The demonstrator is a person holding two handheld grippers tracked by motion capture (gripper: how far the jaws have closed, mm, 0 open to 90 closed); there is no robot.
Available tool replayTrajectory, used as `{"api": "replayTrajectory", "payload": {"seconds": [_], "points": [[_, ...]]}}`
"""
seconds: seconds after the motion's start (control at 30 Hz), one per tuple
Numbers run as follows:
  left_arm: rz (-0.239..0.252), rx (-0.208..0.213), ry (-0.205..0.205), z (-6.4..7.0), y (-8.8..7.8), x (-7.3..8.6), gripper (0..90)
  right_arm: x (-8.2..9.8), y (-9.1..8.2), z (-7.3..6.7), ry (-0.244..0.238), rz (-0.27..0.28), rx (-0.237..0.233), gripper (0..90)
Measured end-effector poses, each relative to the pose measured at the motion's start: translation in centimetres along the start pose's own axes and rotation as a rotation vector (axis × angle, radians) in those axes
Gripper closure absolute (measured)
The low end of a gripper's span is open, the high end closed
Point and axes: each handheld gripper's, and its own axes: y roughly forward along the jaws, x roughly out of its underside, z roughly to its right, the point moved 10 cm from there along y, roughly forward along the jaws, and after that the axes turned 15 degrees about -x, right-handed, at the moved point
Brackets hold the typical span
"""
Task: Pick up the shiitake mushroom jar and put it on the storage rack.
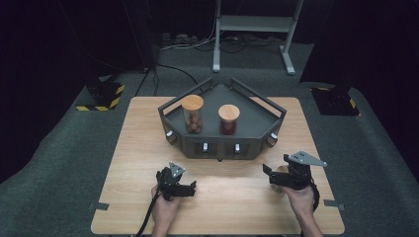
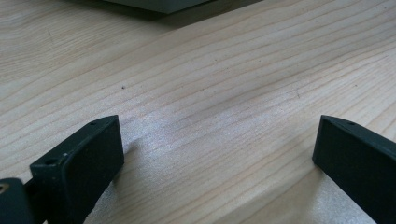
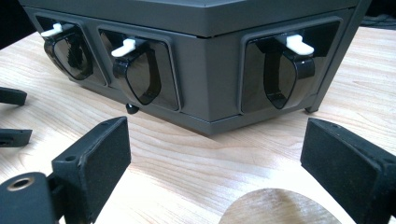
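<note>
A dark grey angular rack (image 1: 262, 129) stands at the table's far middle. On it are a tall jar (image 1: 192, 118) of brown nuts and a shorter jar (image 1: 229, 123) with reddish contents, both with wooden lids. My left gripper (image 1: 193, 188) lies low over the wood in front of the rack, open, with bare table between its jaws (image 2: 217, 140). My right gripper (image 1: 267, 174) is open too and faces the rack's front (image 3: 215, 140). A round wooden disc (image 3: 280, 207) lies on the table just below its jaws.
The rack's front faces carry dark dispenser spouts with white levers (image 3: 299, 44), (image 3: 125, 46). The left gripper's fingertips (image 3: 11, 95) show at the left edge of the right gripper view. Bare wooden table (image 1: 237, 197) lies between my hands. Grey carpet surrounds the table.
</note>
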Motion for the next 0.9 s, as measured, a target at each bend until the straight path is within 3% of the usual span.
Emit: {"api": "replayTrajectory", "payload": {"seconds": [0.9], "points": [[0.0, 0.0, 0.006, 0.0, 0.0, 0.0, 2.0, 1.6, -1.0, 1.1, 0.024, 0.018, 0.023, 8.1]]}}
